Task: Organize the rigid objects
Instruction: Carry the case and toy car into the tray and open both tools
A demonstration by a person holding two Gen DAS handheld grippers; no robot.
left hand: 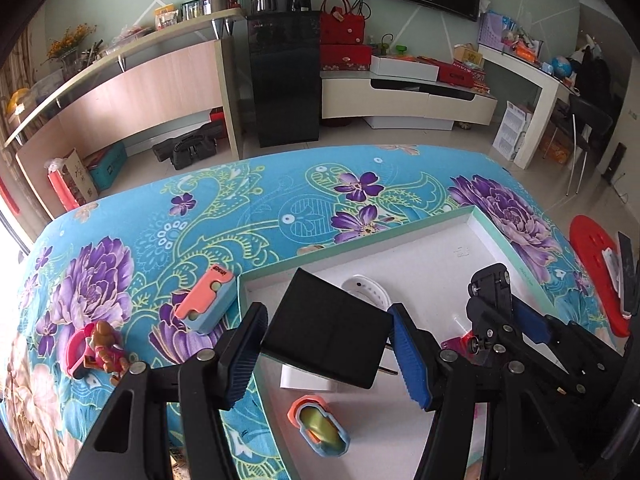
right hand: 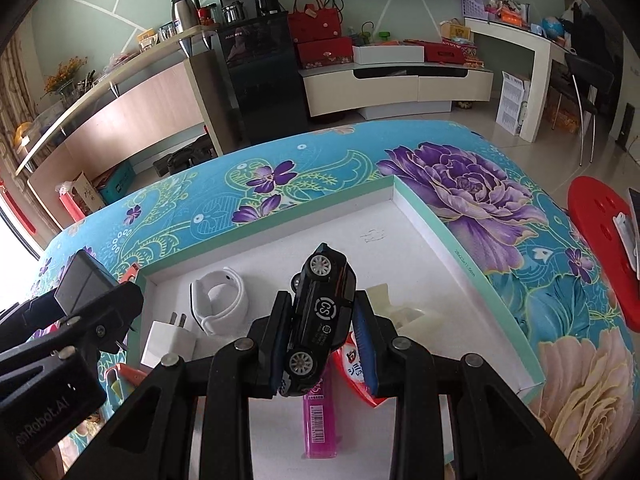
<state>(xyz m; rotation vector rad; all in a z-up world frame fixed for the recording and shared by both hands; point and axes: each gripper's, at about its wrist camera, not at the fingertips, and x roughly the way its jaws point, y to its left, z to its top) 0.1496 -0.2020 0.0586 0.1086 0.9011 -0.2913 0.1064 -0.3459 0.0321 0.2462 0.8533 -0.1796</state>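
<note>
I hold a flat black rectangular box in my left gripper, its blue ribbed pads pinching the box's two short sides so the broad face stays up and I can see under it. It hangs over the near left corner of the shallow white cardboard tray with a mint-green rim, above the white wall plug lying there, because the tray is where the rigid things are being gathered.

My right gripper is clamped on a small black toy car, nose tilted up, the pads bearing on roof and underside; gripping it across its flat faces keeps the wheels from rolling it out. It hovers over the tray's middle, above the pink lighter and a red-and-white packet.

Already in the tray lie a white smartwatch band and an orange-and-blue capsule toy. Outside it, on the turquoise flowered cloth, a pink-and-blue folding toy and a small red figurine wait, so I judge the sorting roughly half done. Bare floor shows toward the tray's far right, the likeliest room for both pieces.
</note>
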